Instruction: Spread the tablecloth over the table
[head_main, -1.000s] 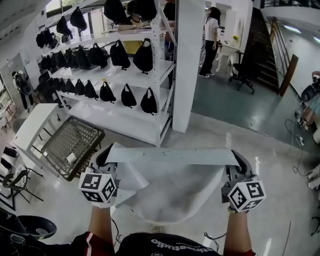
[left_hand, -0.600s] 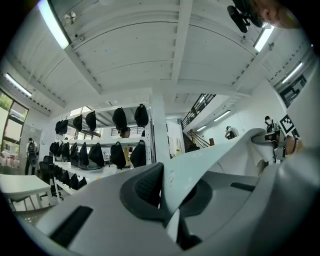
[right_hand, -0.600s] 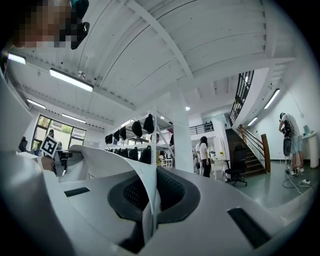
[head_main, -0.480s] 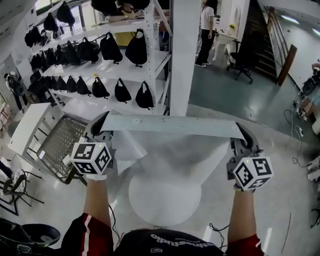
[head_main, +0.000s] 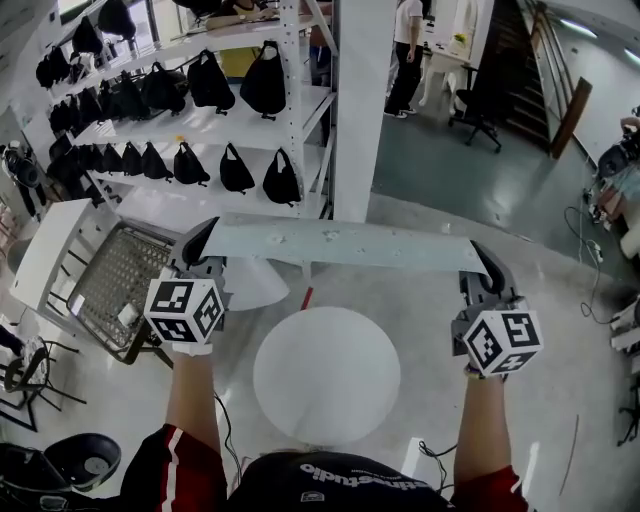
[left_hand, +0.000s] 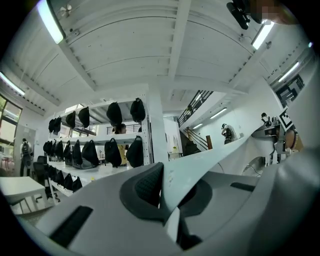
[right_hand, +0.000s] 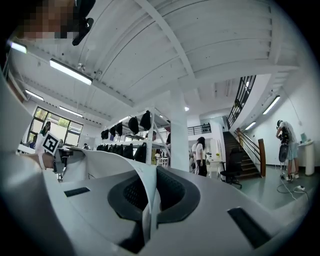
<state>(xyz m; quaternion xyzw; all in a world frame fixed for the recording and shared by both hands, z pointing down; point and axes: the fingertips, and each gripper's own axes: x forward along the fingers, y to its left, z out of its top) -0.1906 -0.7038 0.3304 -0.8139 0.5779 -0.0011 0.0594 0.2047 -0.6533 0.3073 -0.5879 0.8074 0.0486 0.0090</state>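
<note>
cloth (head_main: 335, 243): pale, stretched flat | my left claw (head_main: 203, 238): clamped on one end | my right claw (head_main: 480, 258): clamped on other

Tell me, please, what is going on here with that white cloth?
A person is holding a tablecloth stretched taut between two hand-held tools. The left tool is shut on one end of its edge and the right tool on the other. The cloth is up in the air, and part of it hangs down near the left tool. The round white table below is uncovered, so the spreading has not yet been done.
</note>
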